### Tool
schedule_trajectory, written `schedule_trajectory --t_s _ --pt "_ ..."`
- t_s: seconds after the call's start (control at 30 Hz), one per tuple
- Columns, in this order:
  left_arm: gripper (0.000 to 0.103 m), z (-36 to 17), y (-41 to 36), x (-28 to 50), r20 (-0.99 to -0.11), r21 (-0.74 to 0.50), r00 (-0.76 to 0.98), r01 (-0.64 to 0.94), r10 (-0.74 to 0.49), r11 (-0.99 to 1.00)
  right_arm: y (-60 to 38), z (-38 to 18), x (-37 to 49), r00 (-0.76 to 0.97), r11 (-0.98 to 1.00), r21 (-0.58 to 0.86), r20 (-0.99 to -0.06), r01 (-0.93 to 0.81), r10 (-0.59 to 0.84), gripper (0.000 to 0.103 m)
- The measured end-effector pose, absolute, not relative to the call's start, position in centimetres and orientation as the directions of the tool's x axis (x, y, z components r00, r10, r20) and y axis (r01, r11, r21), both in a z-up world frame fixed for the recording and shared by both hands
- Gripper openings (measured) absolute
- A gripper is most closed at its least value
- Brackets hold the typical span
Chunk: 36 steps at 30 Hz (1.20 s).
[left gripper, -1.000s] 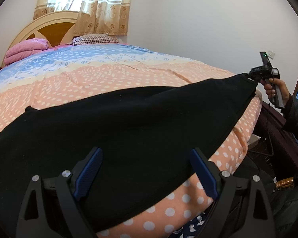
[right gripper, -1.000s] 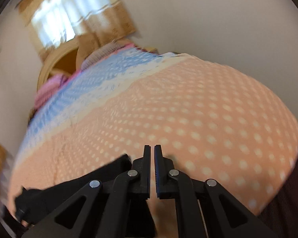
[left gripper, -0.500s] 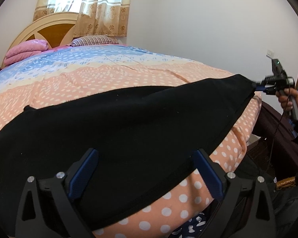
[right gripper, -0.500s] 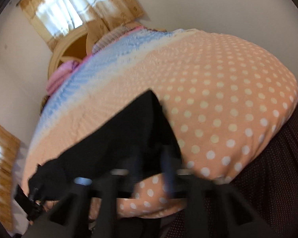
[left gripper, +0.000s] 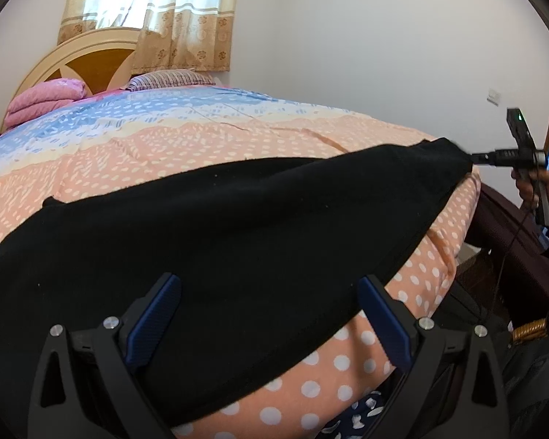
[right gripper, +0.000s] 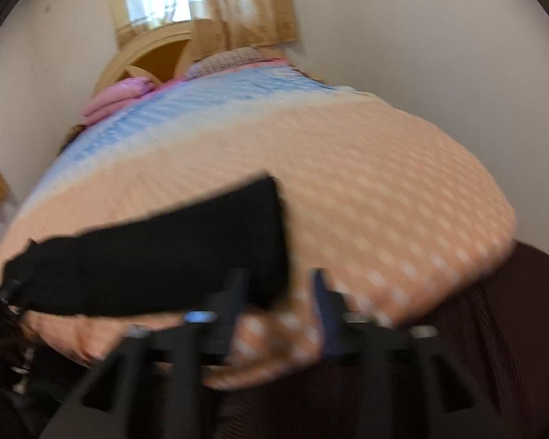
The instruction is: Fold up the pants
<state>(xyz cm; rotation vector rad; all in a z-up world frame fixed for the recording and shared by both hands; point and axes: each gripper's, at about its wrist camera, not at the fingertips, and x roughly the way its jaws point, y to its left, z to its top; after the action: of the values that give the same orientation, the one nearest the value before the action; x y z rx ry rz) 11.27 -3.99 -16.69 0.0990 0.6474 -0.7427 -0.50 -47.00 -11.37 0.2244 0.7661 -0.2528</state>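
Black pants (left gripper: 238, 226) lie flat across the near part of a bed with a peach polka-dot cover (left gripper: 201, 146). My left gripper (left gripper: 269, 314) is open, its blue-padded fingers wide apart just above the pants near the bed's front edge. My right gripper (right gripper: 280, 303) is open and blurred, pulled back just off the pants' right end (right gripper: 267, 219) at the bed's corner. In the left wrist view it shows at the far right (left gripper: 475, 157), right at the tip of the fabric.
A wooden headboard (left gripper: 88, 62), pink folded blanket (left gripper: 44, 102) and striped pillow (left gripper: 168, 80) sit at the far end. A curtained window (left gripper: 150, 11) is behind. A dark maroon bed skirt (right gripper: 494, 329) hangs below the corner.
My right gripper opened, let go of the pants' end and drew back off the bed corner. My left gripper stayed open over the pants, shifting slightly.
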Motion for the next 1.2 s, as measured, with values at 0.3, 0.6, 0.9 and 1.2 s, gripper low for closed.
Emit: schedule_trajectory --t_s 0.3,0.6,0.9,1.2 --pt "0.100 -16.4 -4.2 11.4 -0.611 -0.129 0.536 0.659 -0.583 0.741 -51.0 -9.5 1.1 0.789 0.862 0.420 -0.613 0.283 0.039 0.054" --pt "0.100 -16.6 -4.1 11.2 -0.606 -0.114 0.534 0.675 -0.590 0.729 -48.6 -10.0 7.8 0.736 0.898 0.333 -0.676 0.289 0.014 0.002" --pt "0.101 -16.7 -4.3 11.1 -0.599 -0.111 0.543 0.672 -0.588 0.733 -49.1 -10.3 7.5 0.771 0.904 0.258 -0.628 0.341 -0.111 0.003" --pt "0.101 -16.3 -4.0 11.1 -0.613 -0.126 0.522 0.676 -0.593 0.726 -51.0 -11.5 2.0 0.799 0.835 0.417 -0.600 0.359 -0.044 0.051"
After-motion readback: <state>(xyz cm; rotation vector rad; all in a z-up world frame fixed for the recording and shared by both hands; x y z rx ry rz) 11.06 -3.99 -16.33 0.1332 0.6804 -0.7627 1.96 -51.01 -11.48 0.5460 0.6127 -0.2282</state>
